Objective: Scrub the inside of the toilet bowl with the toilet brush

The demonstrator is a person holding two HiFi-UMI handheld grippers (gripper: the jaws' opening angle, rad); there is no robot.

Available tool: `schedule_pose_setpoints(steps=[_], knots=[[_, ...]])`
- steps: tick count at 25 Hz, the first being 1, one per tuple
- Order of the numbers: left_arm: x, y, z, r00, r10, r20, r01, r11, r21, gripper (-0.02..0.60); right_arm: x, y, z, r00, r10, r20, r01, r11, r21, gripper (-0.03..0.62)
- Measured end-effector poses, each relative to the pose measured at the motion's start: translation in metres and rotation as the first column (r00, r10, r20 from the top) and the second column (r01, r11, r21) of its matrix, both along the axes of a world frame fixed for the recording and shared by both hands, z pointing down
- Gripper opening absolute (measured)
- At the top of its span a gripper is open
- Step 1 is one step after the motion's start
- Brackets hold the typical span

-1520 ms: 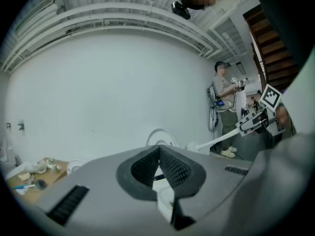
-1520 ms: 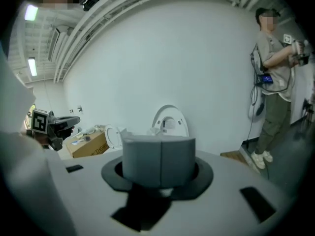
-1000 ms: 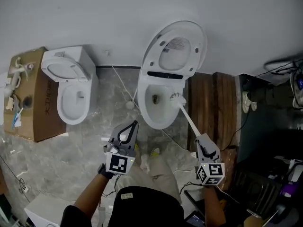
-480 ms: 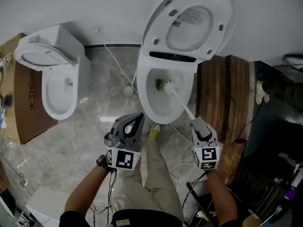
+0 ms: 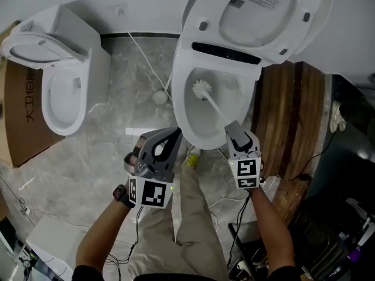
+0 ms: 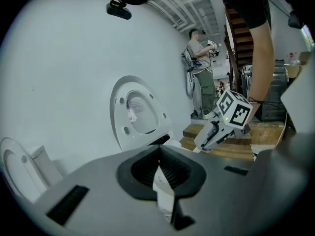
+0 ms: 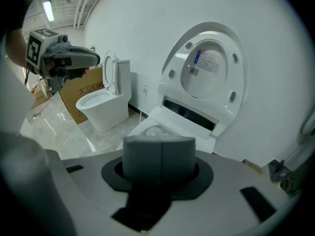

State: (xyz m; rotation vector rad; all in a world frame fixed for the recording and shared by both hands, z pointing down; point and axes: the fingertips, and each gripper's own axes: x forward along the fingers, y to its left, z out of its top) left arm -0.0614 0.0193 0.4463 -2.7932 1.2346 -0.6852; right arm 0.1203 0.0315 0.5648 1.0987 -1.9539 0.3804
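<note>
Above grey marble floor (image 5: 99, 157), the white plastic toilet brush (image 5: 202, 89), judged light and stiff, is clamped at its handle end by the right claw (image 5: 235, 129); the left claw (image 5: 174, 136) is closed on nothing.

we see a glossy white ceramic toilet bowl (image 5: 190, 127), smooth all over, beneath a shiny white plastic lid (image 5: 263, 16). the white plastic toilet brush (image 5: 202, 88) has a bristly head and a smooth stick. the left hand-held gripper (image 5: 175, 133) and the right hand-held gripper (image 5: 232, 127) look like matt grey plastic. the grey marble-patterned floor (image 5: 111, 145) is polished. the dark brown plank platform (image 5: 293, 116) shows wood grain, and the brown box (image 5: 17, 127) is matt cardboard.
</note>
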Motion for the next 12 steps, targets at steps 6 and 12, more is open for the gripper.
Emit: schedule_pose_setpoints(steps=[6, 12], knots=[[0.005, 0.001, 0.013, 0.999, 0.02, 0.049, -0.02, 1.0, 0.014, 0.011, -0.01, -0.026, 0.049, 0.998, 0.041, 0.042, -0.039, 0.999, -0.036, 0.149], [0.026, 0.007, 0.017, 0.998, 0.045, 0.048, -0.045, 0.999, 0.001, 0.011, -0.016, -0.036, 0.065, 0.999, 0.006, 0.033, -0.004, 0.999, -0.048, 0.149]])
